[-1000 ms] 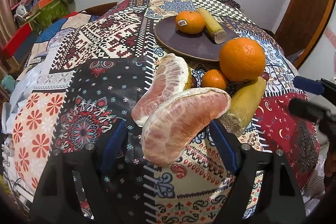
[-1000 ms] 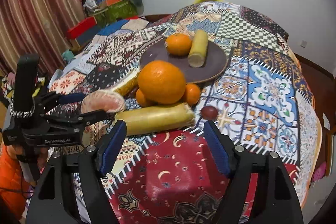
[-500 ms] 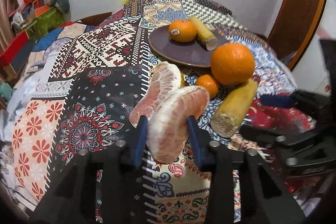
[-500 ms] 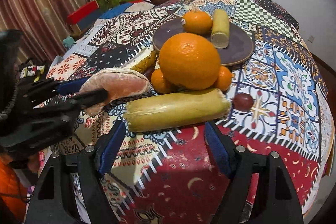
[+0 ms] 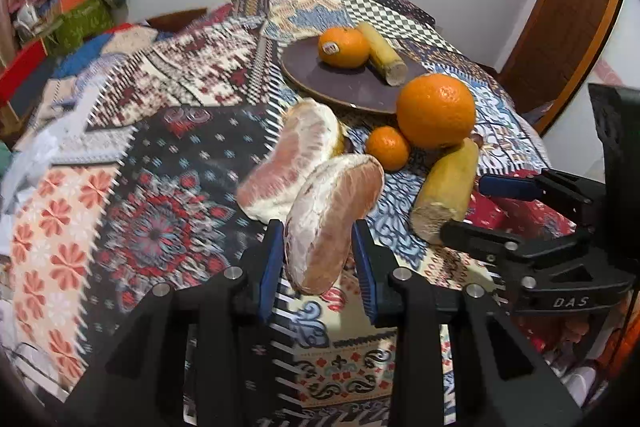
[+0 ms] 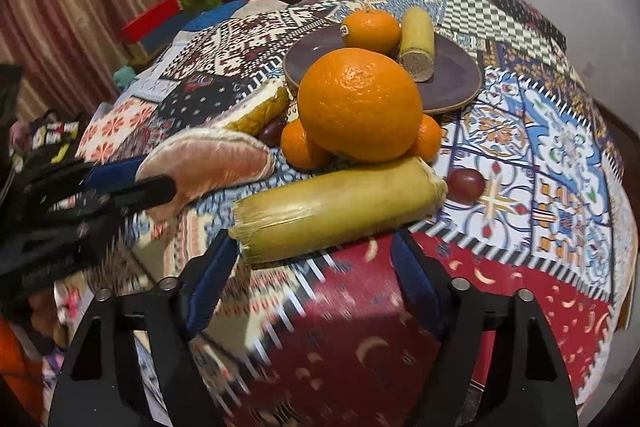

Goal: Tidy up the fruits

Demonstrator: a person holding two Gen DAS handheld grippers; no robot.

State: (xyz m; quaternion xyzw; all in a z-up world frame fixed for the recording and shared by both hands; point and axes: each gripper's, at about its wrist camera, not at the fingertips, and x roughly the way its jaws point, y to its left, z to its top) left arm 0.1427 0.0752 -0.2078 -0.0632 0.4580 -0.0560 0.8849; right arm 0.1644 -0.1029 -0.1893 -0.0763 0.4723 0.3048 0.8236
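The left gripper point(image 5: 318, 261) is clamped on a peeled pink pomelo segment point(image 5: 334, 219), its blue-padded fingers point(image 5: 271, 263) pressing both sides; the right gripper point(image 6: 312, 281) stands wide apart, empty, with a long yellow-green sugarcane piece point(image 6: 340, 209) lying crosswise just beyond its fingertips. All sits on a round table under a patchwork patterned cloth point(image 6: 560, 155). Far on it lies a flat dark purple plate point(image 6: 456, 79) bearing a stickered orange point(image 6: 372, 29) and a short cane stub point(image 6: 418, 45). Near the plate's front rim rests a big round orange point(image 6: 360, 105), touching two small tangerines point(image 6: 300, 147). A second pomelo segment point(image 5: 292, 163) lies left of them, against the held one. A small dark red fruit point(image 6: 466, 185) sits right of the long cane.
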